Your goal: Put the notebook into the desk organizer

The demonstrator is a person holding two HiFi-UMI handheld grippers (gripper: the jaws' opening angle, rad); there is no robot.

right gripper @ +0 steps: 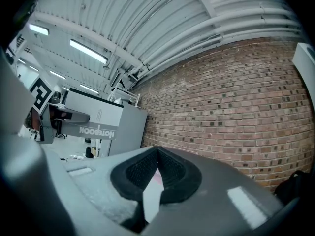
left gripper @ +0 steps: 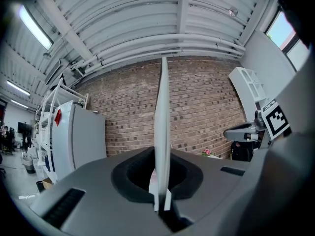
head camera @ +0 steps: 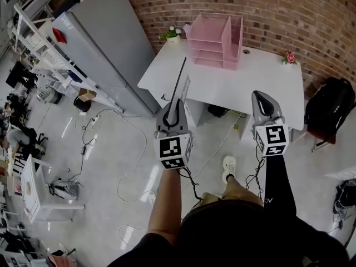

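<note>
My left gripper is shut on the lower edge of a thin grey notebook, which stands upright and edge-on. Its cover shows at the left of the right gripper view. The pink desk organizer with several shelves stands at the back of the white desk, well ahead of both grippers. My right gripper hovers to the right at the same height, shut, with nothing in it. It shows at the right edge of the left gripper view.
A brick wall runs behind the desk. A potted plant and small flowers sit at the desk's back corners. A tall grey cabinet stands left, a black backpack right. Cables trail on the floor.
</note>
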